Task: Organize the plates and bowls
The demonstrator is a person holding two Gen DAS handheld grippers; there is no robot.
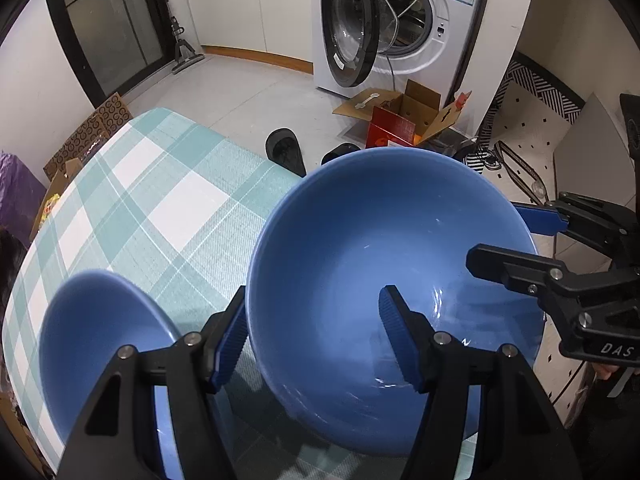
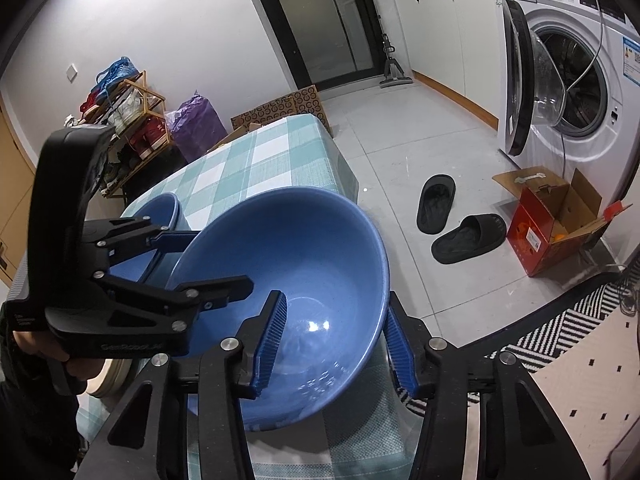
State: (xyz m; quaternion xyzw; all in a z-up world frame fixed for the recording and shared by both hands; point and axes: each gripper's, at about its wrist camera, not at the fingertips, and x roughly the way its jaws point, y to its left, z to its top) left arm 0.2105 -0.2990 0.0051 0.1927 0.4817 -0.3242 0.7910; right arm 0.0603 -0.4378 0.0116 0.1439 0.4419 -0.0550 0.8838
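A large blue bowl [image 1: 360,248] [image 2: 288,248] hangs tilted over the near corner of the table with the teal check cloth [image 1: 160,184] [image 2: 260,152]. My left gripper [image 1: 314,296] [image 2: 220,258] is shut on its left rim, one pad outside the wall and one inside. My right gripper [image 2: 336,298] [image 1: 494,232] straddles the opposite rim the same way, its pads against the wall. A smaller blue bowl [image 1: 100,340] [image 2: 160,208] stands on the cloth to the left, behind the left gripper. A cream round dish edge [image 2: 112,376] shows under the hand that holds the left gripper.
The table's edge runs just behind the big bowl. On the floor beyond lie two black slippers [image 2: 452,220] and an open red cardboard box [image 2: 552,224]. A washing machine [image 2: 568,72] stands with its door open. A black-and-white rug [image 2: 580,320] lies at right.
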